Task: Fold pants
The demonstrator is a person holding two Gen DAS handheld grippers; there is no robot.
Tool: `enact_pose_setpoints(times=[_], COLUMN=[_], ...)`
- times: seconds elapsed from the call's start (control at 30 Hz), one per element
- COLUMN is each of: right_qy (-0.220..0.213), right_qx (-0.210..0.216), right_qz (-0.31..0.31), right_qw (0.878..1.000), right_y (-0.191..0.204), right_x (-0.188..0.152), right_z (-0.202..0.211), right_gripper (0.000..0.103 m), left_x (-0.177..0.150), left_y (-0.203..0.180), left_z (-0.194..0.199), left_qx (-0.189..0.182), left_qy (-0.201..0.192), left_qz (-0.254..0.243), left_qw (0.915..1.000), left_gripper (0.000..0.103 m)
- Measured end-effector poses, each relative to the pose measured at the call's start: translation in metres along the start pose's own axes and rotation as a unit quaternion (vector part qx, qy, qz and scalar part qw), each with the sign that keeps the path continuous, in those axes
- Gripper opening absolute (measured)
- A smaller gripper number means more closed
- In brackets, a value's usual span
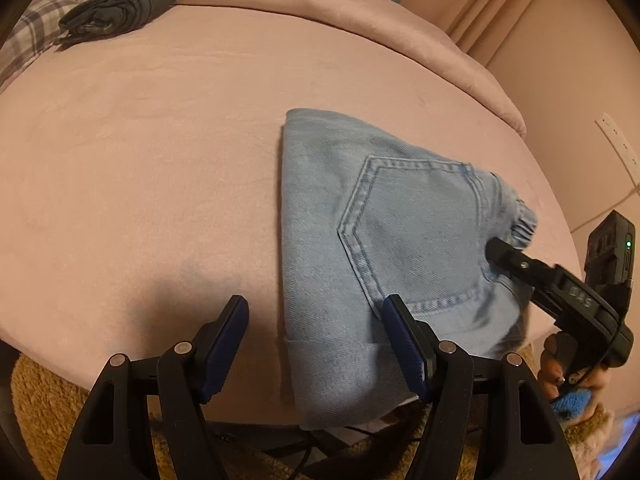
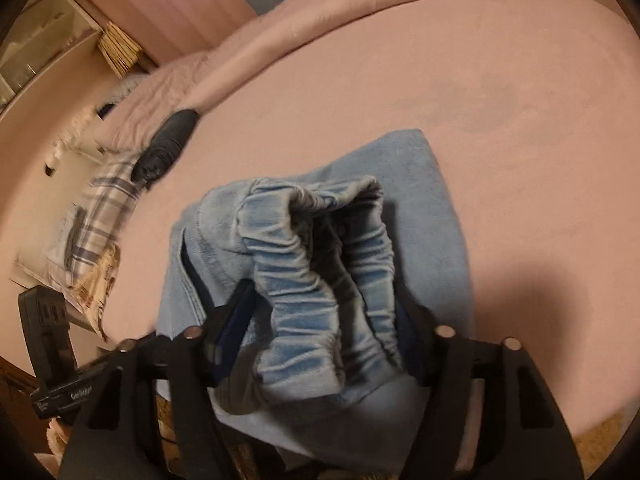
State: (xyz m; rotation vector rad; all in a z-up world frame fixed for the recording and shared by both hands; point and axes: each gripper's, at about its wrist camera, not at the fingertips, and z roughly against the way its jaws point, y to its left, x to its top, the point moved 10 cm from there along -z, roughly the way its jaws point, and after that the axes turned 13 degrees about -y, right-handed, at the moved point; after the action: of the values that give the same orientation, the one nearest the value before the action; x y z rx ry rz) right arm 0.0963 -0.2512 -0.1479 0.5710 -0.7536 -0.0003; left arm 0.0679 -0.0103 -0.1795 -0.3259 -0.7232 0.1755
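Note:
Light blue jeans [image 1: 360, 240] lie folded on the pink bed [image 1: 140, 140], back pocket up, near the bed's front edge. My left gripper [image 1: 316, 312] is open and empty just above the jeans' near left corner. My right gripper [image 1: 494, 250] comes in from the right and touches the jeans at the elastic waistband. In the right wrist view the bunched elastic waistband [image 2: 316, 272] sits between the fingers of my right gripper [image 2: 320, 300], which are closed in on it, lifting it off the folded layer [image 2: 432, 208] below.
A dark folded garment [image 1: 120, 8] lies at the far left of the bed, by a plaid pillow [image 1: 28, 36]. A rolled pink blanket [image 1: 400, 28] lines the far edge. A brown fuzzy rug [image 1: 44, 400] lies below the front edge. Wall at right.

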Motion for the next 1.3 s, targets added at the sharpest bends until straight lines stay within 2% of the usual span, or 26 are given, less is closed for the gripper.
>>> enact_pose_setpoints(times=[0.03, 0.07, 0.1, 0.23, 0.3, 0.4, 0.47, 0.57, 0.6, 0.67, 0.73, 0.8, 0.83, 0.93, 1.0, 1.03, 1.07, 1.13, 1.17, 1.2, 1.23, 1.3], right_qy=[-0.002, -0.01, -0.02, -0.06, -0.083, -0.095, -0.09, -0.059, -0.047, -0.051, -0.041, -0.02, -0.018, -0.048, -0.07, -0.075, -0.079, -0.072, -0.059, -0.048, -0.036, 0.001], right_qx=[-0.002, -0.001, -0.001, 0.016, 0.0, -0.023, -0.044, -0.1, -0.108, -0.105, -0.106, -0.132, -0.141, -0.157, -0.144, -0.129, -0.102, -0.057, -0.039, -0.026, -0.02, -0.004], right_qz=[0.007, 0.014, 0.019, 0.002, 0.022, 0.029, 0.027, 0.033, 0.034, 0.031, 0.037, 0.041, 0.044, 0.072, 0.101, 0.114, 0.128, 0.138, 0.143, 0.15, 0.158, 0.171], right_qw=[1.0, 1.0, 1.0, 0.998, 0.996, 0.995, 0.995, 0.993, 0.992, 0.993, 0.993, 0.99, 0.989, 0.984, 0.982, 0.982, 0.983, 0.986, 0.987, 0.987, 0.987, 0.985], right_y=[0.003, 0.009, 0.014, 0.035, 0.041, 0.033, 0.019, -0.013, -0.019, -0.023, -0.02, -0.024, -0.024, -0.009, 0.015, 0.028, 0.047, 0.073, 0.086, 0.093, 0.101, 0.117], right_x=[0.0, 0.001, 0.004, 0.019, 0.027, 0.032, 0.029, 0.016, 0.008, 0.006, 0.008, 0.012, 0.014, 0.032, 0.045, 0.049, 0.052, 0.051, 0.048, 0.043, 0.038, 0.024], right_z=[0.002, 0.007, 0.013, 0.032, 0.042, 0.055, 0.052, 0.036, 0.028, 0.028, 0.027, 0.03, 0.033, 0.051, 0.058, 0.057, 0.053, 0.036, 0.021, 0.009, -0.003, -0.034], right_gripper=[0.042, 0.034, 0.032, 0.031, 0.031, 0.031, 0.031, 0.031, 0.032, 0.033, 0.038, 0.049, 0.049, 0.05, 0.051, 0.051, 0.051, 0.048, 0.038, 0.022, 0.016, 0.014], left_x=[0.0, -0.001, 0.0, 0.003, 0.006, 0.006, 0.003, -0.006, -0.008, -0.012, -0.012, -0.012, -0.012, -0.01, -0.009, -0.01, -0.013, -0.017, -0.019, -0.021, -0.022, -0.024], left_y=[-0.001, -0.003, -0.004, -0.009, -0.012, -0.01, -0.007, -0.003, -0.002, 0.002, 0.002, -0.001, -0.001, -0.008, -0.015, -0.018, -0.021, -0.021, -0.02, -0.019, -0.018, -0.015], left_z=[0.001, 0.002, 0.004, 0.014, 0.02, 0.024, 0.02, 0.011, 0.009, 0.004, 0.004, 0.007, 0.008, 0.015, 0.019, 0.02, 0.018, 0.015, 0.014, 0.012, 0.012, 0.015], left_qx=[-0.001, -0.002, -0.004, -0.02, -0.025, -0.025, -0.021, -0.021, -0.023, -0.025, -0.027, -0.026, -0.026, -0.043, -0.064, -0.072, -0.073, -0.067, -0.065, -0.063, -0.064, -0.069], left_qy=[0.0, 0.0, -0.001, -0.011, -0.018, -0.023, -0.015, 0.001, 0.005, 0.011, 0.01, 0.005, 0.003, -0.003, -0.01, -0.013, -0.011, -0.017, -0.018, -0.017, -0.017, -0.011], left_qz=[-0.002, -0.004, -0.006, -0.006, -0.007, -0.009, -0.008, -0.003, 0.0, 0.006, 0.007, 0.004, 0.003, 0.005, 0.005, 0.001, -0.003, -0.007, -0.008, -0.006, -0.002, 0.004], left_qw=[1.0, 1.0, 1.0, 0.9997, 0.9995, 0.9994, 0.9996, 0.9998, 0.9997, 0.9996, 0.9996, 0.9996, 0.9997, 0.9991, 0.9979, 0.9973, 0.9973, 0.9976, 0.9977, 0.9978, 0.9978, 0.9976], left_gripper=[0.068, 0.068, 0.068, 0.068, 0.068, 0.068, 0.068, 0.068, 0.068, 0.068, 0.068, 0.068, 0.068, 0.053, 0.039, 0.034, 0.026, 0.023, 0.023, 0.023, 0.023, 0.023])
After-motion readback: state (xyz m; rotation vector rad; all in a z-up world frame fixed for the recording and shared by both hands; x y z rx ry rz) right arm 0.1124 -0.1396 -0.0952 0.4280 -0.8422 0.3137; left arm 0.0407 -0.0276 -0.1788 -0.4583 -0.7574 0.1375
